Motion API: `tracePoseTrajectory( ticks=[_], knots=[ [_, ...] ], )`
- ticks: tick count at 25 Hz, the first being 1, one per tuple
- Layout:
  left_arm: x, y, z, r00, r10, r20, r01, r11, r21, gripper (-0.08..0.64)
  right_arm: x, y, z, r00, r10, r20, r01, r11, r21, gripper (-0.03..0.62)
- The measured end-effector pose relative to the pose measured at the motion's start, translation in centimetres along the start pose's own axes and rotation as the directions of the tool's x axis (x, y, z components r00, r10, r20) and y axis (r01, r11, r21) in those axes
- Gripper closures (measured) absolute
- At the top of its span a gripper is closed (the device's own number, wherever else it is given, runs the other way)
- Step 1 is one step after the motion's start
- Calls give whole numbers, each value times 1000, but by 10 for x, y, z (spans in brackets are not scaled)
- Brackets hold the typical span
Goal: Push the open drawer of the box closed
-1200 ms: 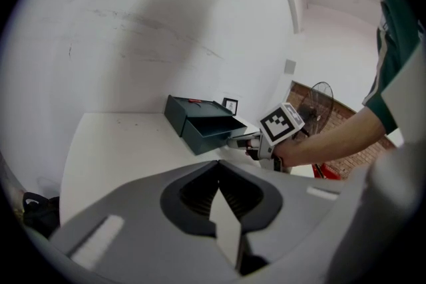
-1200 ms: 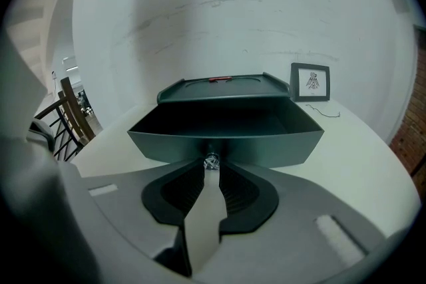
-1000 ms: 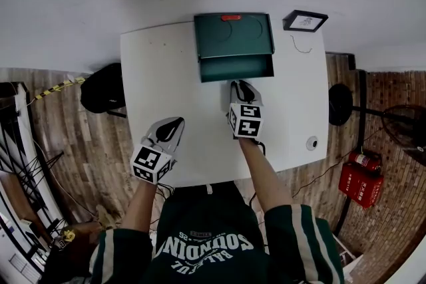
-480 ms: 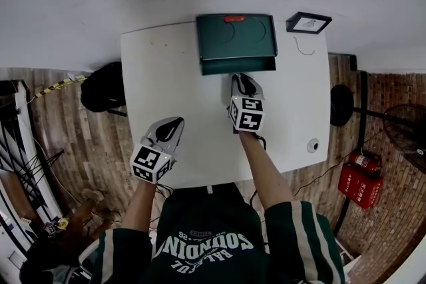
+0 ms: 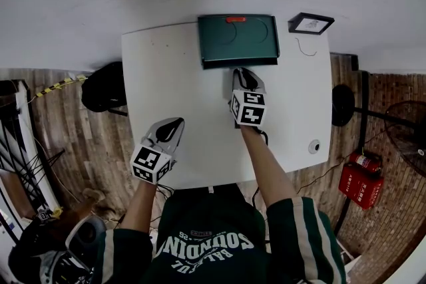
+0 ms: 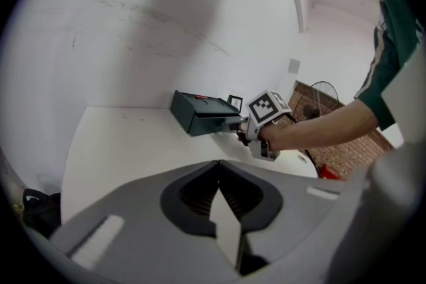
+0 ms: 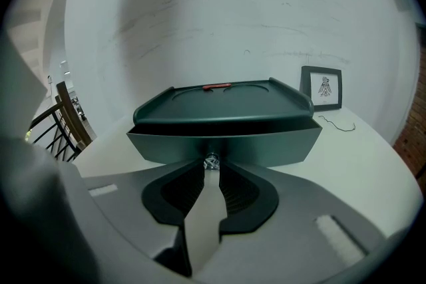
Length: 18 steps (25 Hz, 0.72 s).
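Note:
A dark green box [image 5: 238,36] stands at the far middle of the white table [image 5: 166,76]. Its drawer [image 5: 239,64] sticks out only a narrow strip toward me. My right gripper [image 5: 243,74] is at the drawer front, shut on the small metal knob [image 7: 212,161], which sits between the tips in the right gripper view [image 7: 211,166]. The drawer face [image 7: 266,143] fills that view under the box lid [image 7: 223,103]. My left gripper [image 5: 170,126] rests shut over the near left of the table, holding nothing [image 6: 218,177]. It looks across at the box [image 6: 196,113].
A small framed picture [image 5: 310,23] stands right of the box, with a thin wire [image 5: 303,46] beside it. A small white round object [image 5: 314,145] lies near the table's right front edge. A black stool [image 5: 103,86] is left of the table, a red extinguisher [image 5: 356,176] right.
The right gripper has moved away from me with the drawer, which has slid from well open to almost fully into the box. The left gripper has stayed put.

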<state>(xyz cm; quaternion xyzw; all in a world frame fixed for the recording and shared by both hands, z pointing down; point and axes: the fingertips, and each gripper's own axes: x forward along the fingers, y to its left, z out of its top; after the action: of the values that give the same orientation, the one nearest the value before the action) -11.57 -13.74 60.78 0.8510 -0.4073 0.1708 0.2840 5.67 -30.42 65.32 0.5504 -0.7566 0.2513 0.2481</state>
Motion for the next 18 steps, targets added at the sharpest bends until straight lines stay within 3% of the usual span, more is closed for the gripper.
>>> tracePoseTrajectory(
  ticks=[18],
  knots=[
    [-3, 6, -8, 1000, 3, -16, -3, 1000, -8, 508, 13, -2, 11, 1000, 24, 15, -23, 999, -31, 520]
  ],
)
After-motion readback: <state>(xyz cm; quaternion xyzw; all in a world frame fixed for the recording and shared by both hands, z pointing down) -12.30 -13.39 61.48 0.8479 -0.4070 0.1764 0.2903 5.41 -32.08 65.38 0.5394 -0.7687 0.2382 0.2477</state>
